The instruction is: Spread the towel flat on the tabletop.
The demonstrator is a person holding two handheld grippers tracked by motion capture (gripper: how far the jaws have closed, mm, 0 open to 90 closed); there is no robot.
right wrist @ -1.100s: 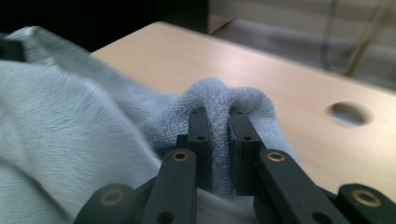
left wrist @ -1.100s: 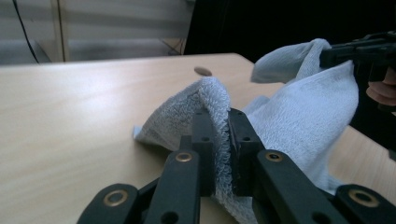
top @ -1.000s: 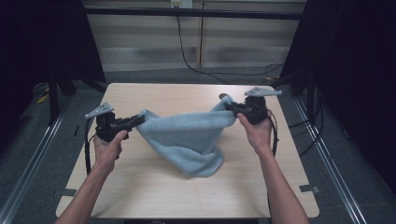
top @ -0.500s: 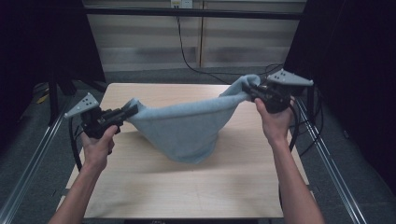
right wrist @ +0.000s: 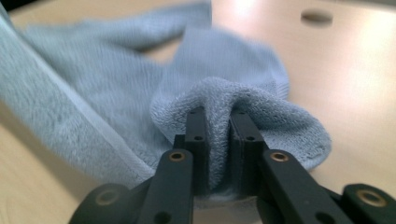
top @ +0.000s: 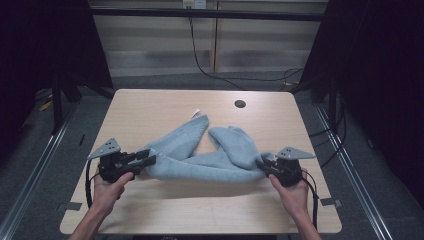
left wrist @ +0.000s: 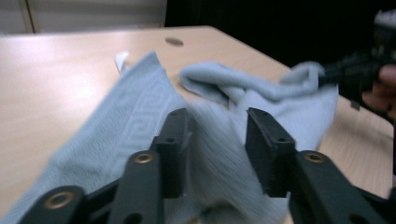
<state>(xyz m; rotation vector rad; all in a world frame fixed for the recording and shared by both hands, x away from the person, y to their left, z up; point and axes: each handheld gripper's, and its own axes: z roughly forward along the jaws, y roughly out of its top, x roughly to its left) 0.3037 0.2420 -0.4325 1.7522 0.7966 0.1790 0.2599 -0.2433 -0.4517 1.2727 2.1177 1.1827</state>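
1. Starting at the lower left of the high view: the left gripper (top: 150, 160) sits low over the table (top: 150, 105), at the towel's left end. Its jaws have just been opening and stand apart now, cloth lying loose between them and no pad pressing, which reads as letting that corner go.
2. Moving to the centre, the grey-blue towel (top: 210, 155) lies on the table in a loose V, two rumpled lobes reaching toward the top of the frame and a straight lower edge strung between the grippers, likely so it can be spread flat.
3. Over at the lower right, the right gripper (top: 263, 167) has its jaws narrow, a fold of terry bunched between the pads (right wrist: 198, 140) in the right gripper view. They have just been easing open, yet the pinch looks intact, pinning that corner down.
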